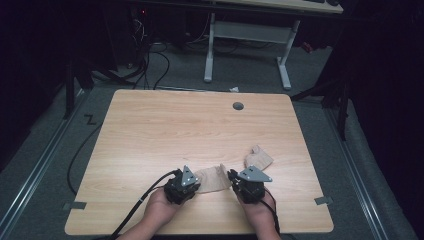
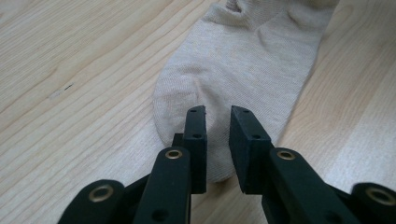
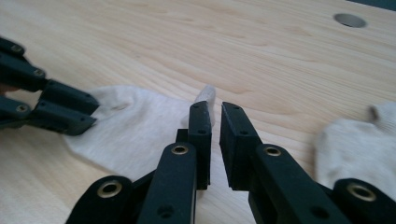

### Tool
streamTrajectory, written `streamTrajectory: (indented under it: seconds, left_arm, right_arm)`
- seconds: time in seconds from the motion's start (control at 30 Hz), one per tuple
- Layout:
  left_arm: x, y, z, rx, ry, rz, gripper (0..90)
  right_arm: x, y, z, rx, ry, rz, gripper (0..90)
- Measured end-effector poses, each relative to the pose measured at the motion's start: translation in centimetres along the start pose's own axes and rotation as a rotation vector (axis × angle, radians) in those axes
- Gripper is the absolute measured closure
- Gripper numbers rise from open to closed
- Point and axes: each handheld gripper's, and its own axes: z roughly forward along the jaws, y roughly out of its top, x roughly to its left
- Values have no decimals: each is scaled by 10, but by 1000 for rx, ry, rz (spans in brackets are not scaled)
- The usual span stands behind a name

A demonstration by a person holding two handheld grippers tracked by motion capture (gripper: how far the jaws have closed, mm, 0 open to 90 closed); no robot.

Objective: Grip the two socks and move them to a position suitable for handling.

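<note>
Forearms are brought in from the near edge of the bench (image 1: 150,120), each hand wrapped around the body of its tool and angled inward. The left gripper (image 1: 196,176) is held low over the toe end of a beige sock (image 2: 243,60), which is laid flat near the front edge; its fingers (image 2: 196,135) are kept a narrow gap apart, the toe beneath them but not visibly pinched. The right gripper (image 1: 231,176) is set at the sock's other end, its fingers (image 3: 201,135) likewise slightly parted, with no cloth pressed between them. A second sock (image 1: 259,158) is seen just to the right. Grey carpet, cables and a white desk frame (image 1: 247,55) are seen beyond.
</note>
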Motion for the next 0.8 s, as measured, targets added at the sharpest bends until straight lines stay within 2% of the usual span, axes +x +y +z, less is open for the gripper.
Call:
streamTrajectory:
  seconds: [0.1,0.13,0.17,0.2,0.23,0.27,0.3,0.37,0.4,0.43,0.5,0.57,0.7,0.73,0.77,0.8]
  left_arm:
    - [3,-3,-2,-1,8,-12,767]
    - [5,-5,-4,1,13,-18,767]
    - [6,-6,-6,5,16,-24,767]
    - [8,-7,-7,5,19,-30,767]
    - [10,-9,-8,3,21,-38,767]
    - [12,-10,-9,6,24,-39,766]
    - [12,-10,-10,7,26,-40,766]
    - [15,-11,-10,7,30,-44,764]
    - [15,-11,-10,7,30,-44,763]
    - [16,-12,-11,9,33,-46,763]
    - [20,-14,-12,7,41,-47,763]
    - [24,-16,-14,5,51,-59,764]
    - [31,-18,-14,-2,69,-82,766]
    - [39,-18,-12,-12,84,-105,765]
    - [39,-18,-12,-12,84,-105,765]
    - [47,-17,-9,-17,99,-119,764]
  right_arm:
    - [3,-1,6,25,-2,-12,830]
    - [6,0,2,-6,-19,-30,821]
    - [6,0,2,-6,-19,-30,821]
    - [7,3,-4,-38,-36,-41,817]
    - [8,9,-12,-81,-34,-33,816]
    - [8,10,-13,-82,-27,-32,818]
    - [8,9,-10,-68,-12,-32,830]
    - [7,3,7,13,12,-27,856]
    - [7,3,7,13,12,-27,856]
    - [1,-3,27,108,23,-13,872]
    - [-4,-4,38,157,29,0,880]
    - [-4,-5,45,186,42,2,886]
    - [-1,0,51,188,59,-5,888]
    - [2,3,56,183,62,-13,888]
    - [2,3,56,183,62,-13,888]
    - [3,8,63,190,58,-20,887]
